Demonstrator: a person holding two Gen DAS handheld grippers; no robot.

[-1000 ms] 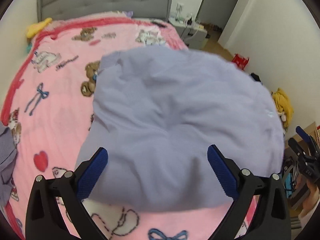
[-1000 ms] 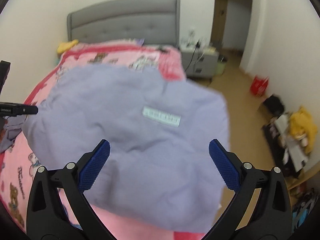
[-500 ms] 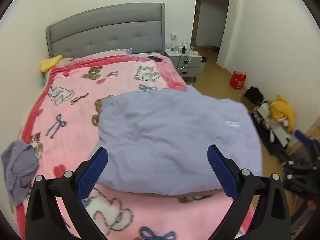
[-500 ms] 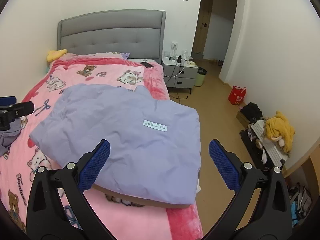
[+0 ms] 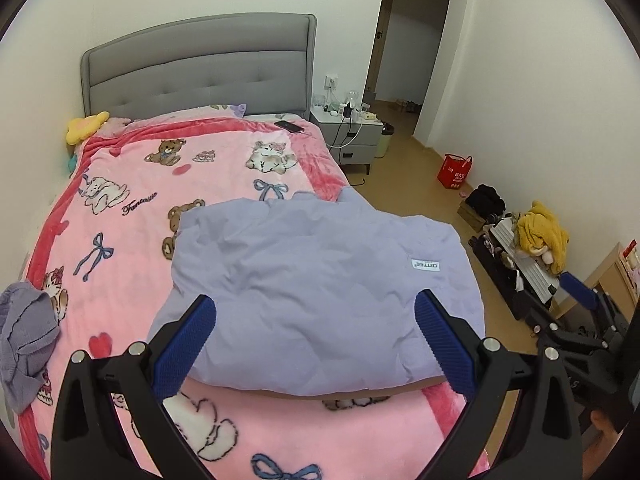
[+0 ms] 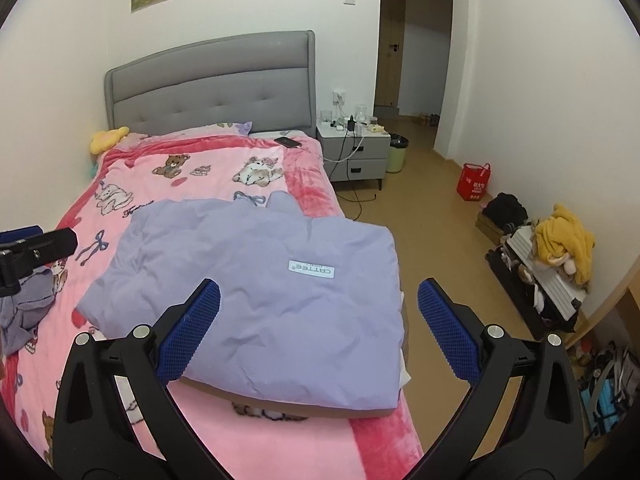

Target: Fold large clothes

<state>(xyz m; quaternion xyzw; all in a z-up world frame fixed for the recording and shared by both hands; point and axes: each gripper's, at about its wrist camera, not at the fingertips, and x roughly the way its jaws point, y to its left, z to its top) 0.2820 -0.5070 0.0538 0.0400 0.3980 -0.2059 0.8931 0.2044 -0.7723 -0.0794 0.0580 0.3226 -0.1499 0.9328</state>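
A large lavender garment point(image 5: 320, 292) lies folded on the pink blanket point(image 5: 132, 208) at the bed's near right corner, a white label facing up. It also shows in the right wrist view point(image 6: 260, 296). My left gripper point(image 5: 314, 344) is open and empty, raised above the garment's near edge. My right gripper point(image 6: 318, 330) is open and empty, also above and in front of the garment. Neither touches the cloth.
A crumpled grey-purple garment point(image 5: 26, 340) lies at the bed's left edge. A grey headboard point(image 5: 200, 68), a nightstand point(image 5: 348, 132) and a doorway are beyond. A red bag point(image 6: 474, 182), a suitcase and a yellow plush point(image 6: 564, 240) sit on the floor right.
Both grippers have pulled back and up from the lavender garment. It was close under both cameras and now lies flat on the bed.
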